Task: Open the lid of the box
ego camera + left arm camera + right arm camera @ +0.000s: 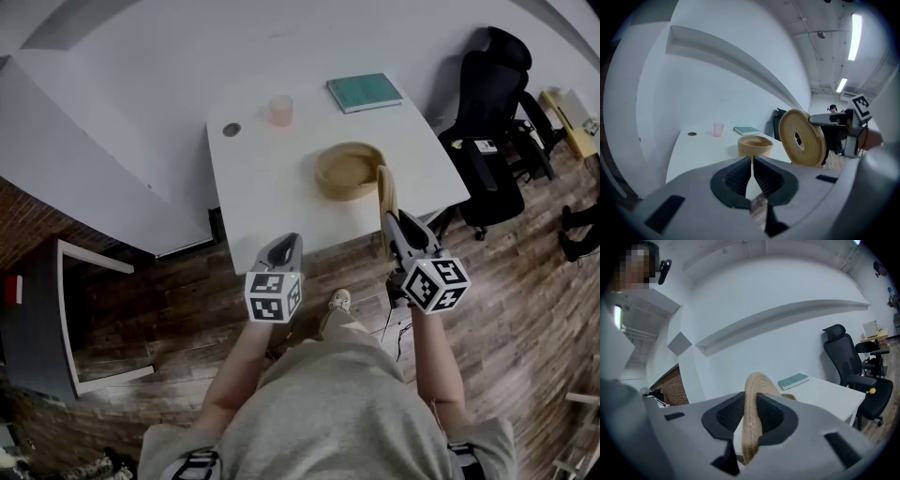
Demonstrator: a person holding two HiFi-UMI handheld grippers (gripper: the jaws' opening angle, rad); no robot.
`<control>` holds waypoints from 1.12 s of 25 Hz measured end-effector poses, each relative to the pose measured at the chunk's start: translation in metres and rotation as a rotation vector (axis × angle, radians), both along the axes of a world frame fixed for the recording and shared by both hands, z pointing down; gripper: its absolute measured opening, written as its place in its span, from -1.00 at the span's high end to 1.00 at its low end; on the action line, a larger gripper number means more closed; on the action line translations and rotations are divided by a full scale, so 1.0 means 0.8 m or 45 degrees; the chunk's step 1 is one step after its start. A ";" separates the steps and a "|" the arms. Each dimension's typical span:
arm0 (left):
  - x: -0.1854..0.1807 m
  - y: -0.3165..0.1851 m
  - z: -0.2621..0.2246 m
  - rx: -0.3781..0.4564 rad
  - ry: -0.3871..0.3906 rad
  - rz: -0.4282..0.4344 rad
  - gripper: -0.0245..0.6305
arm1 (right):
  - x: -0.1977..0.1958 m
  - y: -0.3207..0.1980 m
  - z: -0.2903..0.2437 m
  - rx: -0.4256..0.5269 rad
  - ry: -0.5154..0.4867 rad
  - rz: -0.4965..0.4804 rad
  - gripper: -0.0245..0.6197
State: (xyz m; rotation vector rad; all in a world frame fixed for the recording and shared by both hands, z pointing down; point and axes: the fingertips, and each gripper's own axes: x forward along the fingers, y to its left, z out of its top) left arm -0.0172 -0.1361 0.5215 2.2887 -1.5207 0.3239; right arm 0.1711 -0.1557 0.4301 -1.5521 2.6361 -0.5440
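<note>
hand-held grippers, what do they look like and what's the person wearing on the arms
Both the left hand-held gripper and the right hand-held gripper are grey, tapering shells with black ribbed pads. Each carries a white cube printed with black square markers. The person wears a pale short-sleeved top.

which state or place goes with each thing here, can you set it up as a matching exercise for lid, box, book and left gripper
1 lid
2 box
3 book
4 left gripper

a shut, empty
b open on the table
c held on edge by the right gripper
d flat at the table's far edge

Pairs: 1-c, 2-b, 3-d, 4-a
</note>
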 end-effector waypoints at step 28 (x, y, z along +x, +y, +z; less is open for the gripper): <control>-0.012 0.210 -0.044 0.071 0.076 -0.011 0.88 | -0.027 0.229 -0.001 0.028 -0.130 -0.032 0.68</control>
